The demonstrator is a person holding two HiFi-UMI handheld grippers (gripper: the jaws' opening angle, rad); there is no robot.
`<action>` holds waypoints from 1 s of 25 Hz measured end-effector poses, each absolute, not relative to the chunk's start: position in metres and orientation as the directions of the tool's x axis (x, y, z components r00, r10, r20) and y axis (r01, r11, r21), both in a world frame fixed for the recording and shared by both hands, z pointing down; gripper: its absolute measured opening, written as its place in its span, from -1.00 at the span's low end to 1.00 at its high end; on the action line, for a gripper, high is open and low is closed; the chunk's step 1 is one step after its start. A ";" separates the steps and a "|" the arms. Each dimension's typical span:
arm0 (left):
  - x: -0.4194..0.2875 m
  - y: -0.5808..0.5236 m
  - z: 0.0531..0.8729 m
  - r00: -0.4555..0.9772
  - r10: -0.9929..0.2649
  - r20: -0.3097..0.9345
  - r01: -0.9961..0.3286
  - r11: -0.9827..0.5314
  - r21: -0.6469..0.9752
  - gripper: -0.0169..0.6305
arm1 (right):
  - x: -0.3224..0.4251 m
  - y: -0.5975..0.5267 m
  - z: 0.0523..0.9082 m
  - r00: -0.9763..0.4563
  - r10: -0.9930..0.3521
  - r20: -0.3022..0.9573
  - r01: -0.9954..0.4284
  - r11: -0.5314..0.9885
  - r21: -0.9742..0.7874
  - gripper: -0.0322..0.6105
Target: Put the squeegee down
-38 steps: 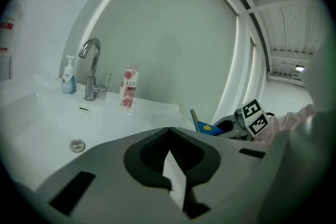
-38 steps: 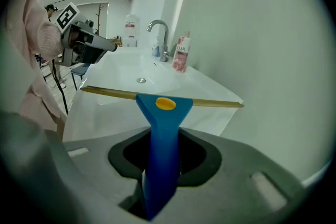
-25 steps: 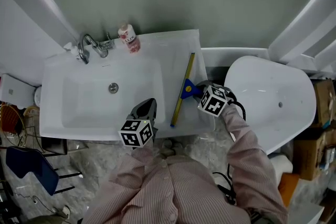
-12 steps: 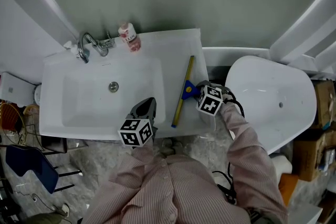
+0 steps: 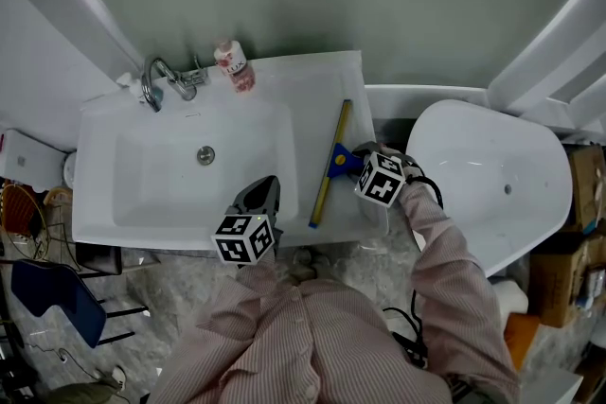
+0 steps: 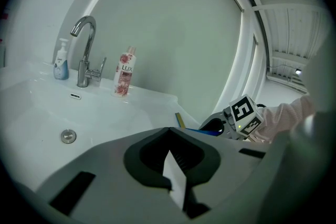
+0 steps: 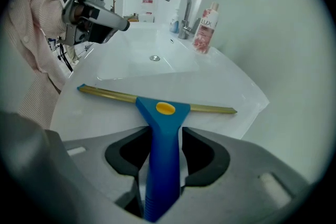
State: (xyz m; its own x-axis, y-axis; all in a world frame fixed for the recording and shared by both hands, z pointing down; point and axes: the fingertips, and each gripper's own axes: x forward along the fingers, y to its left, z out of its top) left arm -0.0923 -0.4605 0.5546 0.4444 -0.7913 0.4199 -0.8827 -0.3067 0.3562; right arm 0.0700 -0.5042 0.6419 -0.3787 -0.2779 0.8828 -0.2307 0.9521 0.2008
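Note:
The squeegee (image 5: 328,167), a yellow blade with a blue handle, lies flat on the white counter (image 5: 322,80) to the right of the sink basin (image 5: 170,184). In the right gripper view its handle (image 7: 161,134) runs back between the jaws. My right gripper (image 5: 360,158) is at the handle with its jaws opening, and thin gaps show on both sides of the handle. My left gripper (image 5: 262,192) hovers over the sink's front edge, shut and empty (image 6: 169,129).
A chrome faucet (image 5: 156,86) and a pink bottle (image 5: 233,69) stand at the back of the sink, with a soap dispenser (image 6: 61,65) beside the faucet. A white bathtub (image 5: 492,175) is close on the right. A blue chair (image 5: 52,298) is lower left.
The squeegee lies in the same spot on the counter. Both grippers have hardly moved.

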 end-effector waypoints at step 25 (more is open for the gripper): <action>-0.066 -0.447 0.515 0.509 -0.796 0.328 -0.852 -0.411 0.326 -0.95 | 0.061 -0.468 0.527 -0.645 -0.529 0.551 -0.545 0.825 0.153 -0.88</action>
State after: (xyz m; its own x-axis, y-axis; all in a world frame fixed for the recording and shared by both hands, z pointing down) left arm -0.0655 -0.4473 0.5153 0.5090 -0.7958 0.3281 -0.8517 -0.4105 0.3257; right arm 0.0614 -0.4676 0.5267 -0.6454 -0.5288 0.5511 -0.5445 0.8246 0.1535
